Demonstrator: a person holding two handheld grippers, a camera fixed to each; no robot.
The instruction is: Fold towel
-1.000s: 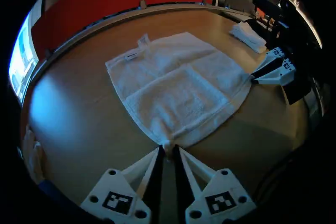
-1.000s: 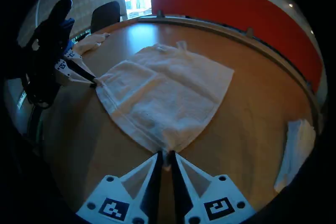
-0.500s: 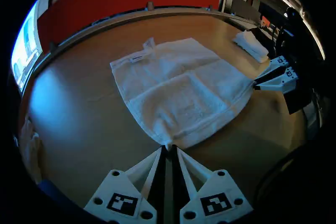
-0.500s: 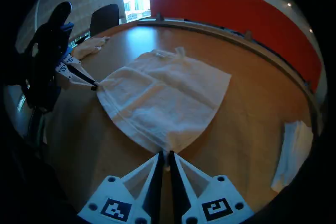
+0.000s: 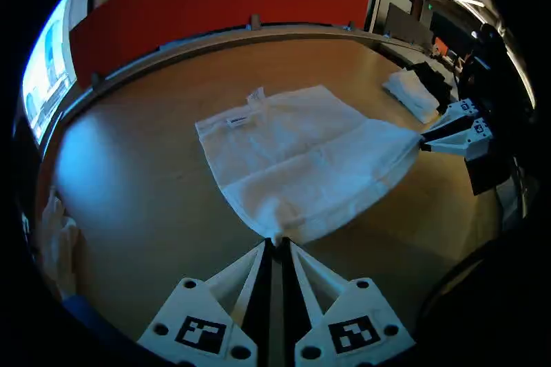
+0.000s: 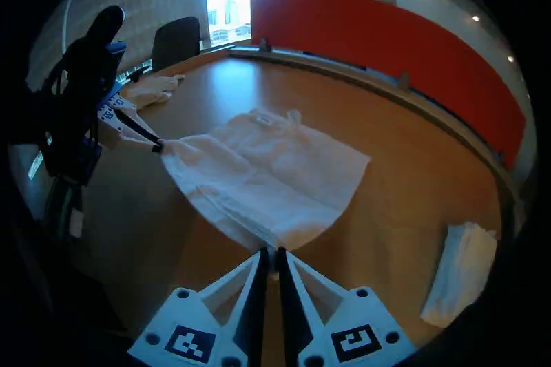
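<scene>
The left gripper [image 5: 277, 246] and right gripper [image 6: 271, 253], each clamped on a near corner of the towel [image 5: 303, 153], have lifted that edge off the table [image 5: 138, 160], the 12 o'clock edge still lying flat, so the fold looks begun.

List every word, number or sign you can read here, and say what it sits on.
No text reads clearly.
Sewn tag on the towel: too small and blurred to read.
Square markers on the left gripper and right gripper: black-and-white patterns, not letters.
</scene>
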